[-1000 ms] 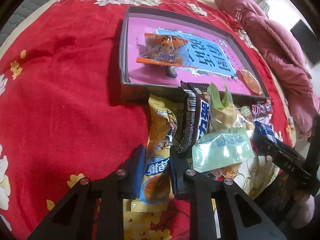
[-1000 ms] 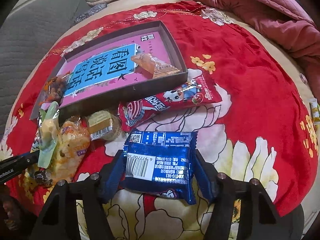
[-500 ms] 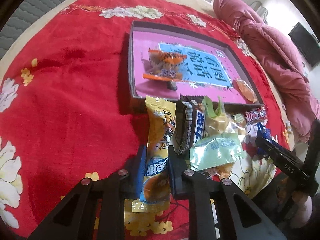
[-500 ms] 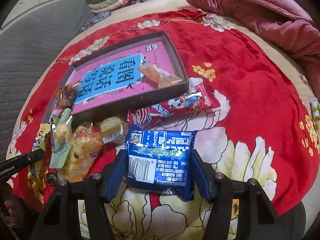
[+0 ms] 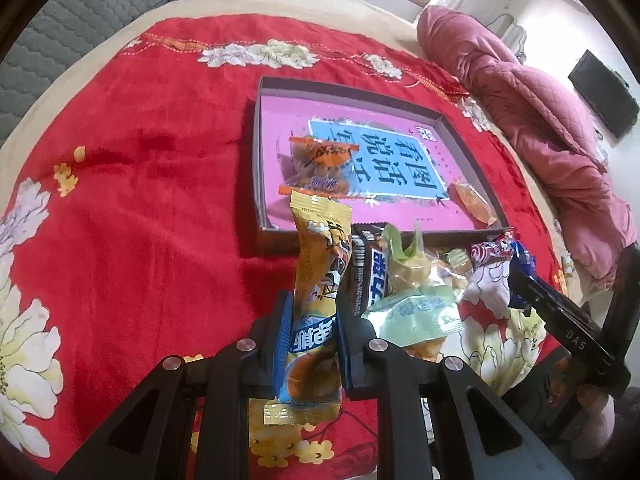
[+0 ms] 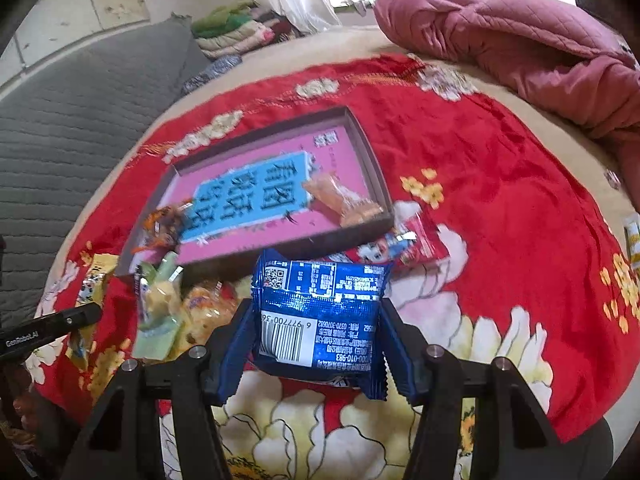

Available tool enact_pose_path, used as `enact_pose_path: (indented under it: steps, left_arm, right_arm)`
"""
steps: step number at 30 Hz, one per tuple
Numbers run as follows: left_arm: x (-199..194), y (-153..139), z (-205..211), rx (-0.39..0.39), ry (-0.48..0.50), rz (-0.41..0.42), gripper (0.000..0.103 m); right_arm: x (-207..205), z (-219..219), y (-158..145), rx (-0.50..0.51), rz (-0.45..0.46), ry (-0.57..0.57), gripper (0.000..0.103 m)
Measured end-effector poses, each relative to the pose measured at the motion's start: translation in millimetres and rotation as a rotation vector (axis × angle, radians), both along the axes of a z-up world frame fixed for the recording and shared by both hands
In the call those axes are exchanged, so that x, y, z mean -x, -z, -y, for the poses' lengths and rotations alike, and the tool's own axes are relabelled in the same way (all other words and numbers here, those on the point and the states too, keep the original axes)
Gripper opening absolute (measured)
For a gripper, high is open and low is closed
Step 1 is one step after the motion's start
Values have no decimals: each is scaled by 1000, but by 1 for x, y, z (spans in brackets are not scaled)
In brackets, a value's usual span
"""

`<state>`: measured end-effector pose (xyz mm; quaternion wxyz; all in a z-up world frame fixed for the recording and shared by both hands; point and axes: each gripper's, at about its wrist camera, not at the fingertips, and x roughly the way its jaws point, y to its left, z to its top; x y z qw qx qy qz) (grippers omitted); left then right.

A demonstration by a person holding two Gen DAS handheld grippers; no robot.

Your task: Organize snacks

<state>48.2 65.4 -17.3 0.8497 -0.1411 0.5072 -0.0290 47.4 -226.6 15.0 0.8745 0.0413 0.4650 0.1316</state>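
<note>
My left gripper point(image 5: 310, 326) is shut on a long yellow snack packet point(image 5: 320, 272), lifted off the red cloth and standing up toward the box. My right gripper point(image 6: 316, 334) is shut on a blue snack packet point(image 6: 320, 312), barcode side up, raised above the cloth. A shallow dark box with a pink and blue printed floor point(image 5: 360, 168) lies ahead; it holds an orange-wrapped snack point(image 5: 320, 160) at its left and a small orange packet point(image 5: 474, 200) at its right. The same box point(image 6: 256, 188) shows in the right wrist view.
Loose snacks lie before the box: a black bar point(image 5: 370, 272), a green-topped clear bag point(image 5: 404, 264), a pale green packet point(image 5: 414, 316), a red packet point(image 6: 404, 244). A crumpled pink quilt point(image 5: 540, 120) lies at the right. Grey padding point(image 6: 80, 128) borders the left.
Both grippers have risen with their packets, and the views have tilted up to show more of the room. The yellow packet has come off the cloth. The pile and box have not moved.
</note>
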Motion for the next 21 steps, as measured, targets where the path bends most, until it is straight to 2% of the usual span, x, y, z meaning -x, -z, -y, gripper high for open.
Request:
enact_pose_path:
  steps: [21]
  left_arm:
    - [-2, -13, 6, 7, -2, 47, 21]
  right_arm:
    - [0, -2, -13, -57, 94, -34, 60]
